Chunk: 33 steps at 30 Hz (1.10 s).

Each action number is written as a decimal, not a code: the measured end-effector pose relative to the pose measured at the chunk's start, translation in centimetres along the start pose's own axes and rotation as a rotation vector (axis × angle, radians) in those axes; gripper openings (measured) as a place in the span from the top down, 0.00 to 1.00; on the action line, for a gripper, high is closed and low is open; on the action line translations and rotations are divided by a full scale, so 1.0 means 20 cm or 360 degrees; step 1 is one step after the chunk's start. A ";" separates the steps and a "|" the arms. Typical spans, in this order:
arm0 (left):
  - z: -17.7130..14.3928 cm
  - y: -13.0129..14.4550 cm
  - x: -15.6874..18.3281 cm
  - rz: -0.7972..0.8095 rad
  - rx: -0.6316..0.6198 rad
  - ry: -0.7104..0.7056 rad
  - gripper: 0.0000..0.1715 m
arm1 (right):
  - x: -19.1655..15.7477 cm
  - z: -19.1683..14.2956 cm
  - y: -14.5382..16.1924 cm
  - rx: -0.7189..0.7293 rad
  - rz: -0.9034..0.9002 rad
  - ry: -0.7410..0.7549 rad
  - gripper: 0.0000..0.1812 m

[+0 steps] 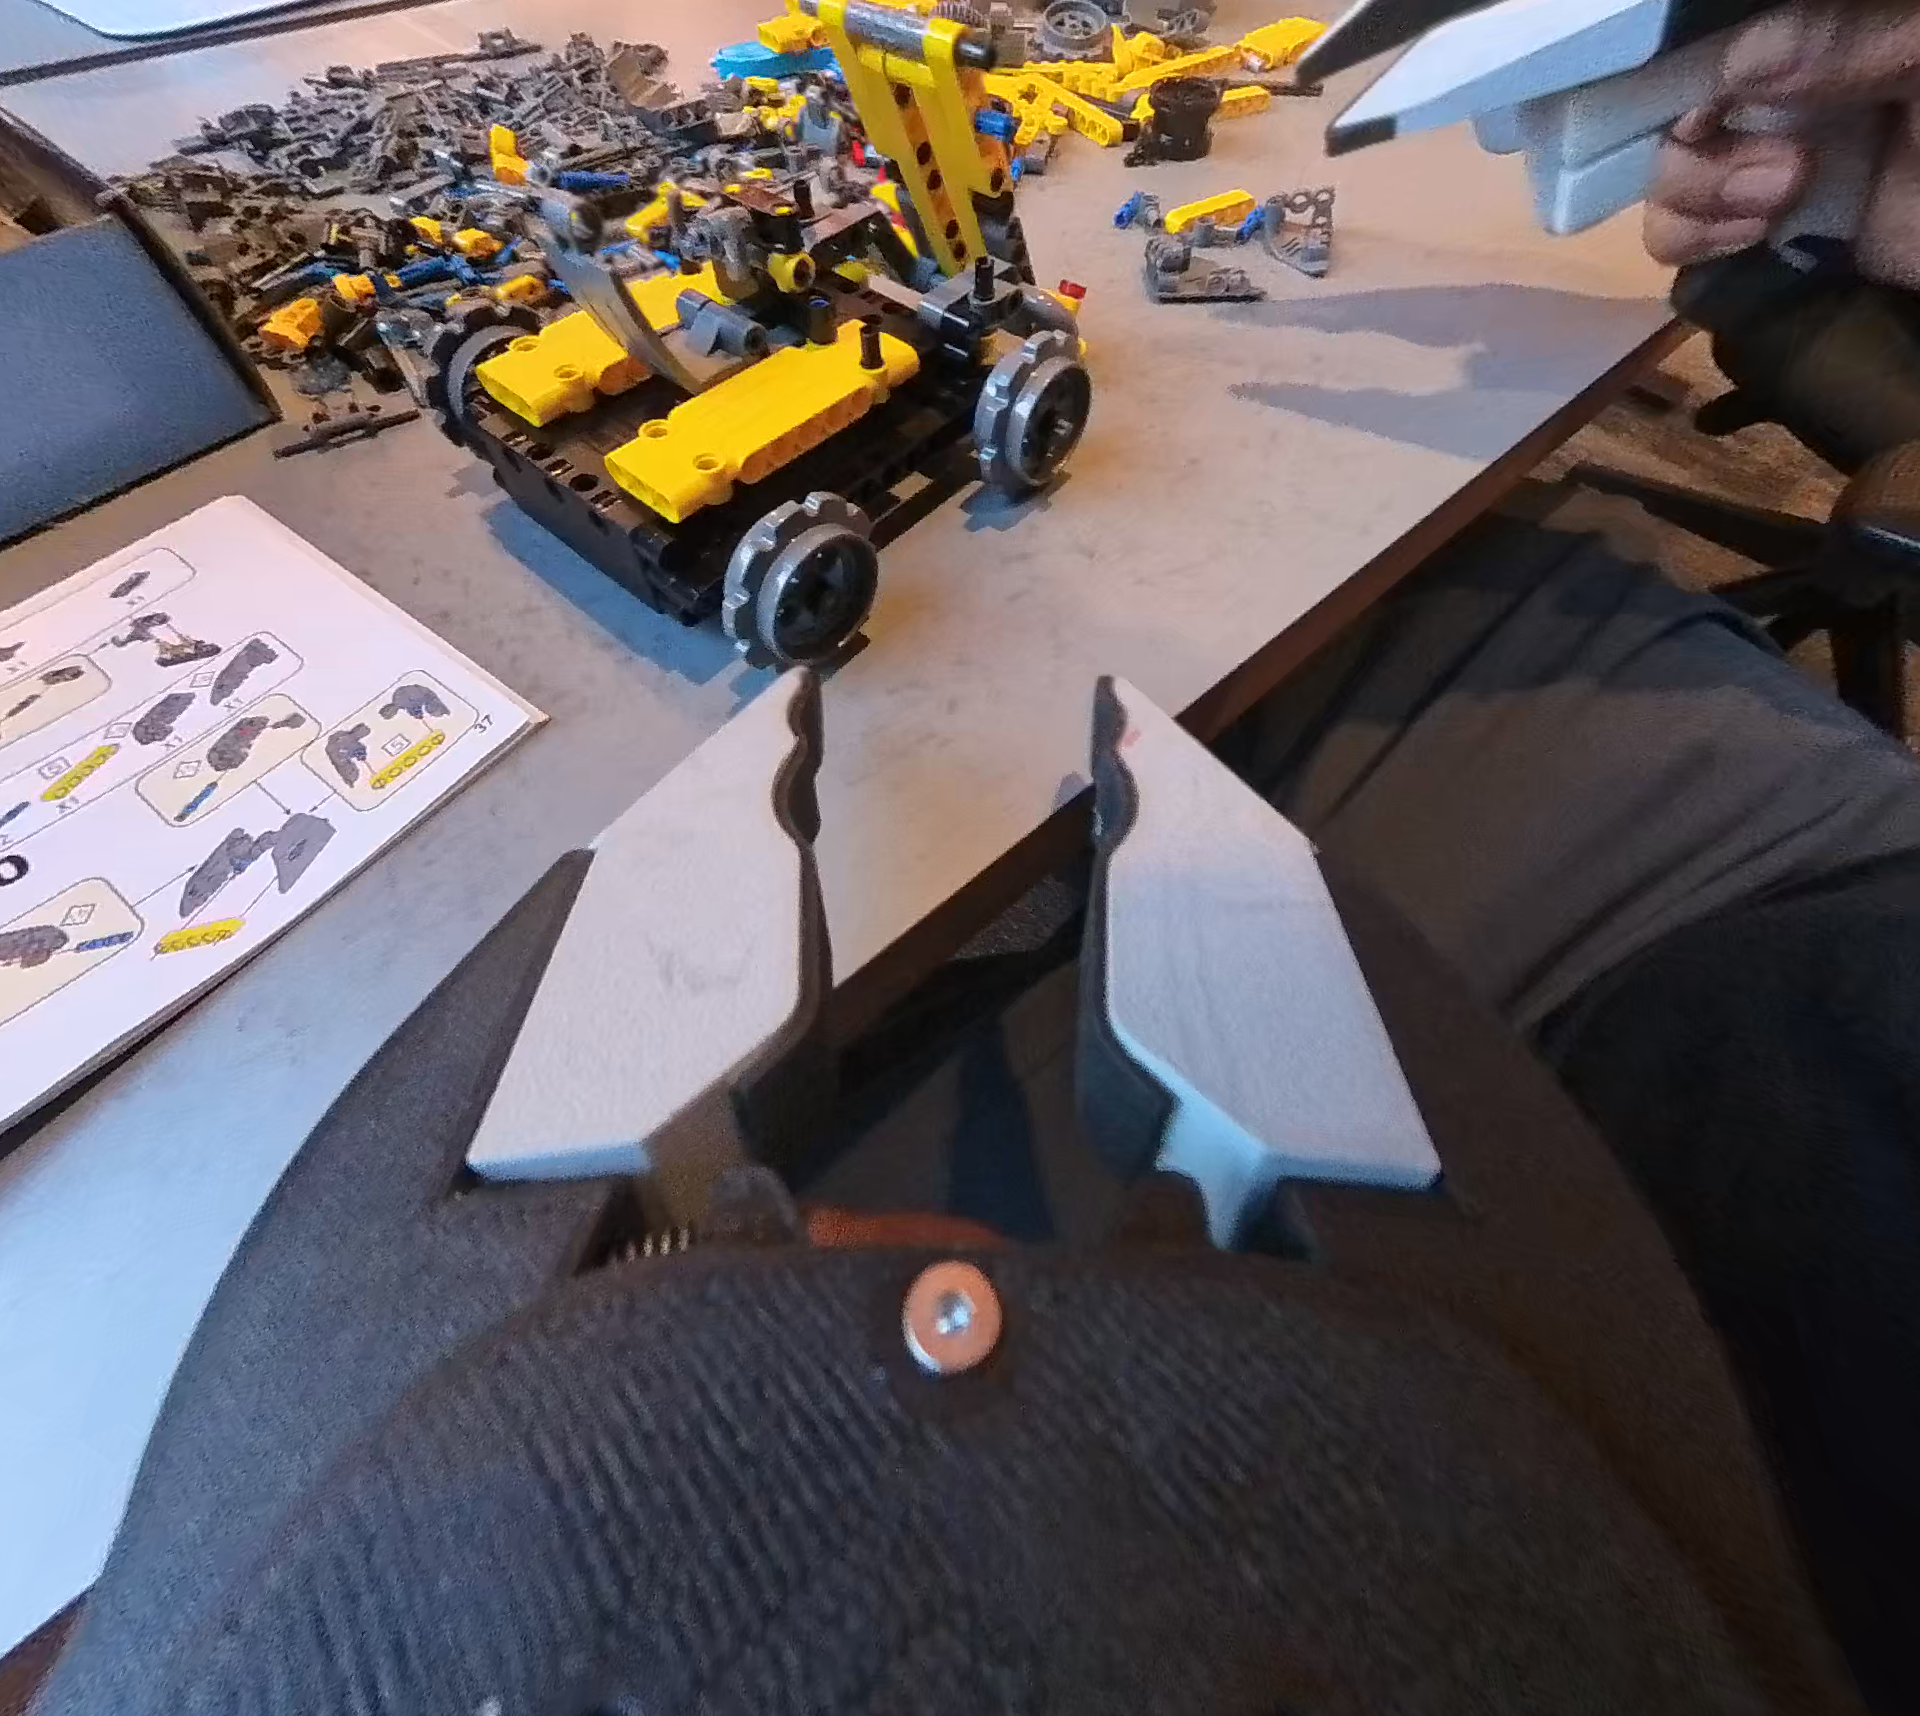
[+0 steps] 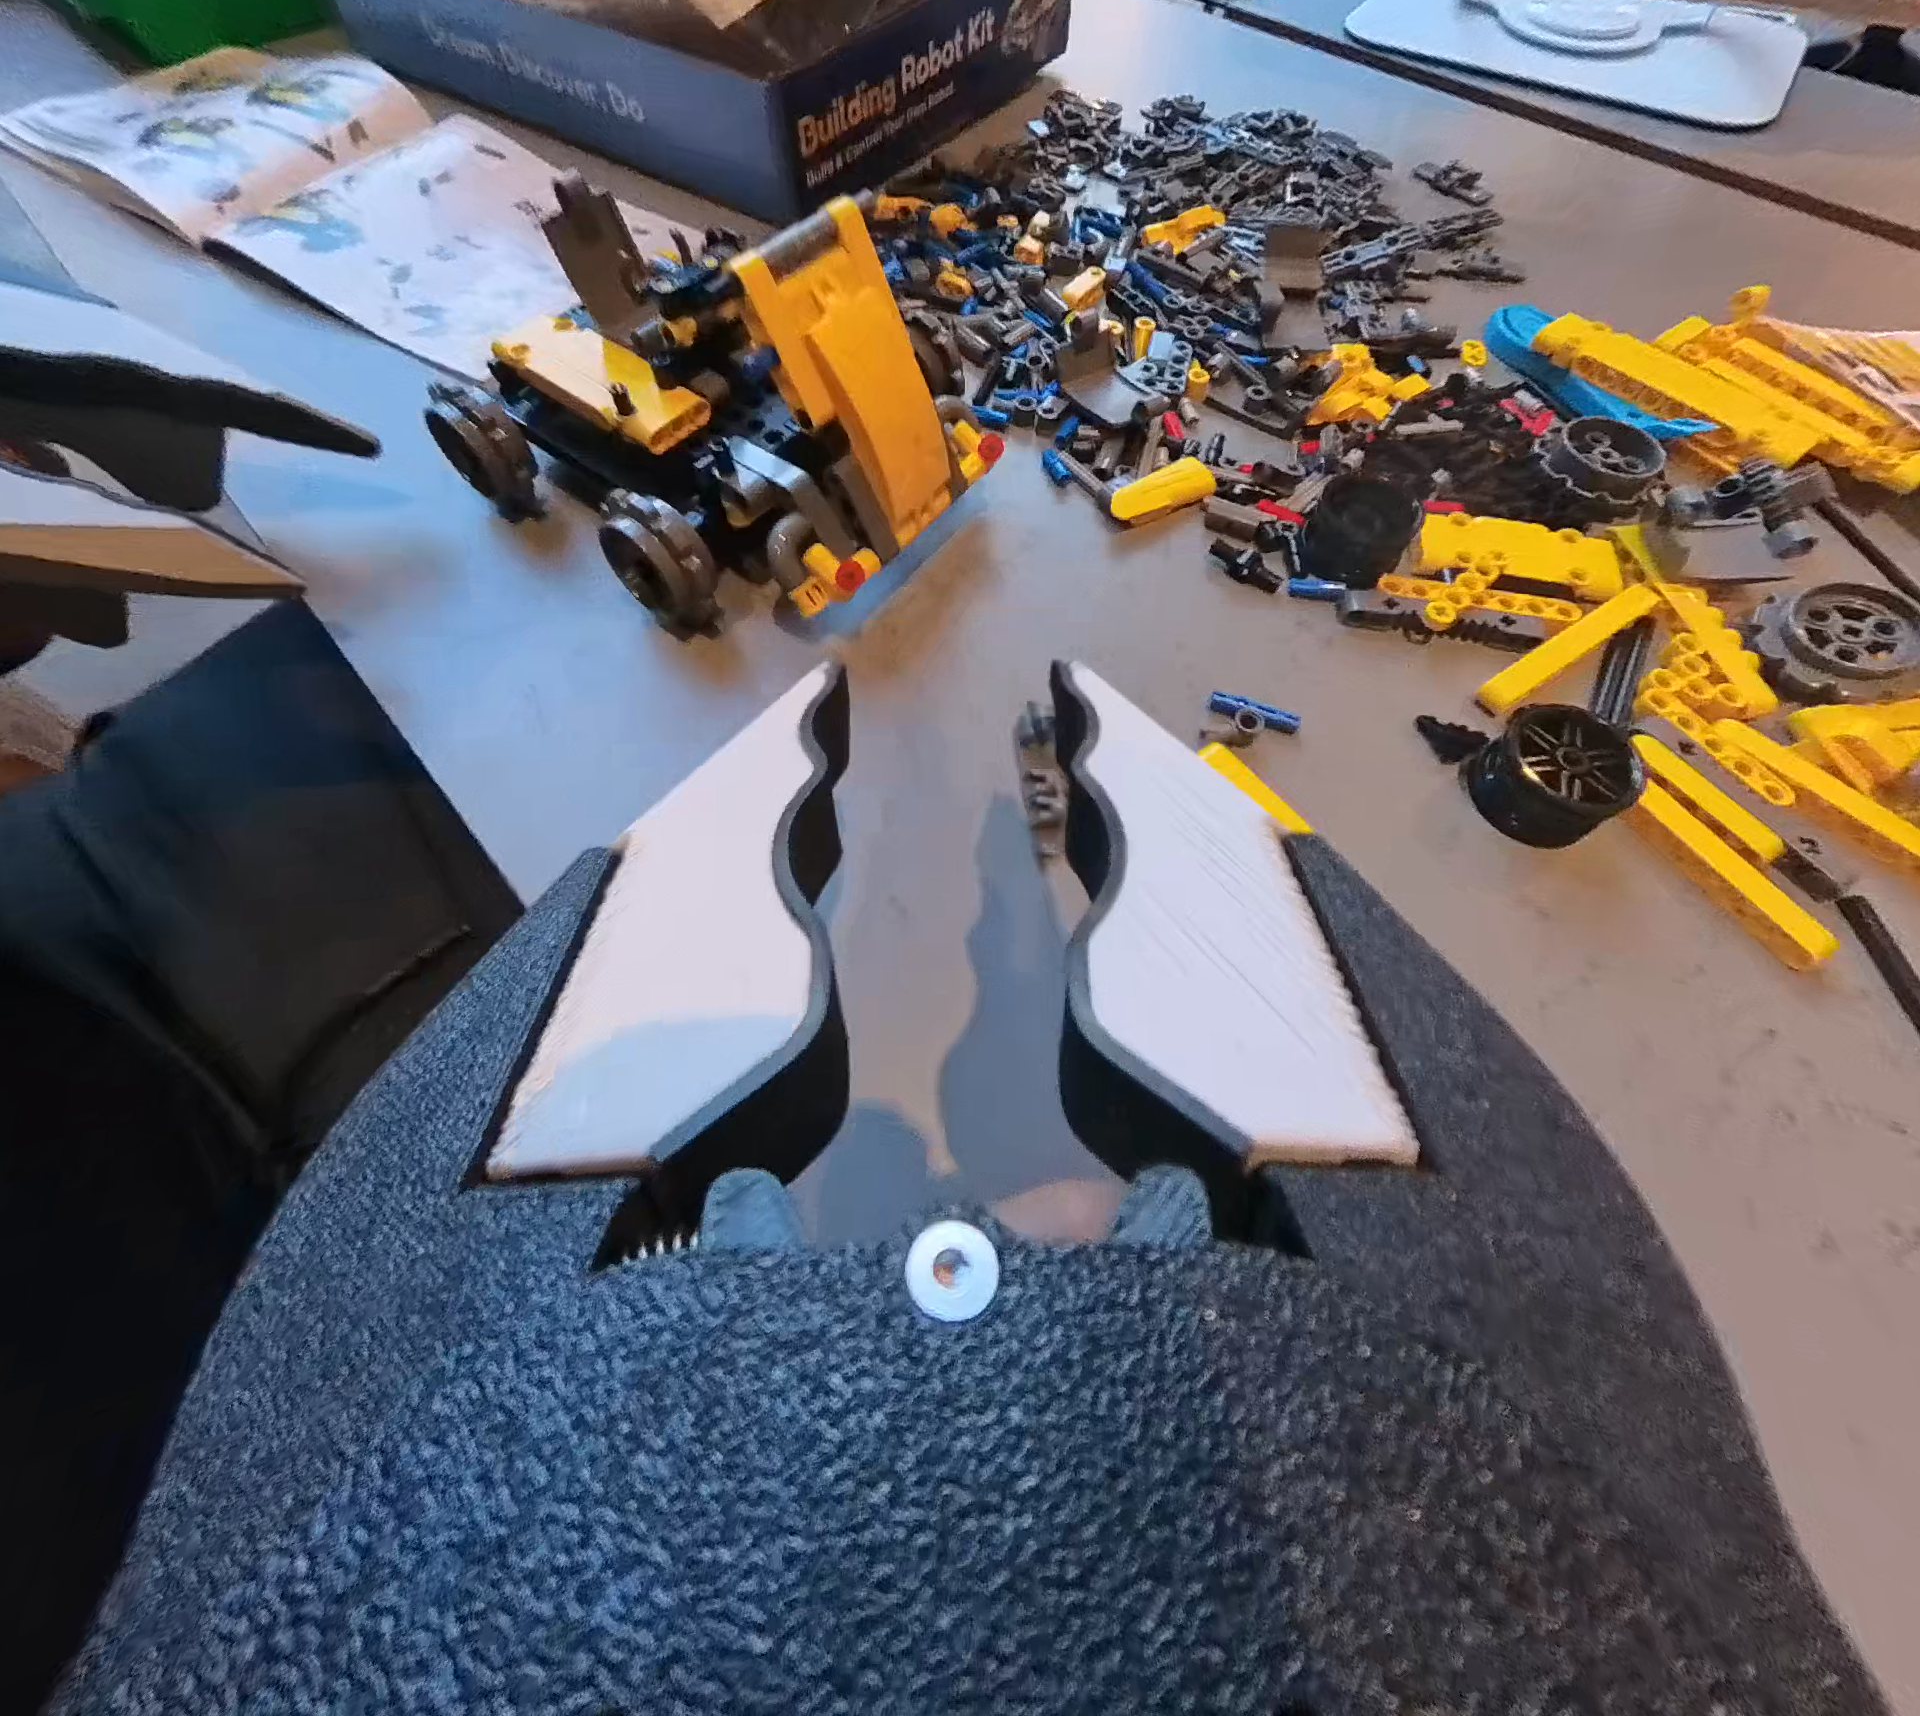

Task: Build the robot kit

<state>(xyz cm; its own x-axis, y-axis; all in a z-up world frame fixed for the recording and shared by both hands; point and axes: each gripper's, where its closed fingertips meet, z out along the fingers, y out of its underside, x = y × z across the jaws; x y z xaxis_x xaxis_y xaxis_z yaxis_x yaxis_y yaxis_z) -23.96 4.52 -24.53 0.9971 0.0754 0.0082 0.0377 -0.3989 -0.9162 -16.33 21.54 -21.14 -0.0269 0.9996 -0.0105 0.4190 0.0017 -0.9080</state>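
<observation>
Left gripper point(image 1: 951, 695): fingers apart, empty, at the table point(image 1: 1195, 523) edge; toy vehicle point(image 1: 769, 378) at 11 o'clock. Right gripper point(image 2: 948, 679): fingers apart, empty; vehicle at 11, loose parts point(image 2: 1299, 378) at 1–2 o'clock.

Printed words run in orange and white along the side of the dark blue box point(image 2: 790, 77) at the table's far edge. The open instruction booklet point(image 1: 208, 783) carries a small page number and tiny step numbers.

I see warm, even light; soft shadows on the bench point(image 1: 1195, 523); motion blur toward nine o'clock; fisheye-bent edges.
</observation>
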 end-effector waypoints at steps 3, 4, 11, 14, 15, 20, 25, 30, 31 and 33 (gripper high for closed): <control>0.01 0.01 0.00 0.0001 0.0010 -0.0019 0.67 | 0.05 -0.01 0.01 -0.0018 -0.0063 0.0072 0.73; 0.01 0.00 0.00 -0.0011 0.0019 -0.0017 0.64 | 0.06 -0.01 0.02 -0.0022 -0.0070 0.0071 0.72; 0.00 0.01 -0.02 -0.0059 0.0015 -0.0010 0.62 | 0.12 -0.02 0.10 -0.0166 -0.0132 0.0114 0.72; 0.01 0.02 -0.01 -0.0041 0.0004 0.0012 0.64 | 0.14 -0.02 0.13 -0.0228 -0.0117 0.0093 0.74; 0.01 0.02 0.00 -0.0037 0.0002 0.0021 0.65 | 0.14 -0.02 0.14 -0.0234 -0.0124 0.0096 0.75; 0.02 0.02 0.02 -0.0010 0.0001 0.0035 0.66 | 0.14 0.01 0.16 -0.0299 -0.0167 0.0100 0.77; 0.02 0.03 0.02 -0.0008 -0.0005 0.0050 0.69 | 0.12 0.06 0.17 -0.0346 -0.0192 0.0072 0.78; 0.02 0.04 0.02 -0.0005 -0.0016 0.0063 0.69 | 0.12 0.08 0.18 -0.0373 -0.0189 0.0053 0.79; 0.02 0.04 0.02 -0.0008 -0.0015 0.0066 0.69 | 0.12 0.09 0.18 -0.0383 -0.0188 0.0050 0.79; 0.02 0.03 0.03 -0.0015 -0.0012 0.0075 0.69 | 0.12 0.09 0.18 -0.0388 -0.0186 0.0040 0.79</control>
<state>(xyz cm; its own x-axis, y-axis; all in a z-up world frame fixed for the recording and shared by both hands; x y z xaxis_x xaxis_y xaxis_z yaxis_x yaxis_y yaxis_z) -23.45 4.62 -25.28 0.9987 0.0363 0.0361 0.0477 -0.4052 -0.9130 -16.58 23.90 -25.11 -0.0666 0.9926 0.1017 0.6205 0.1211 -0.7748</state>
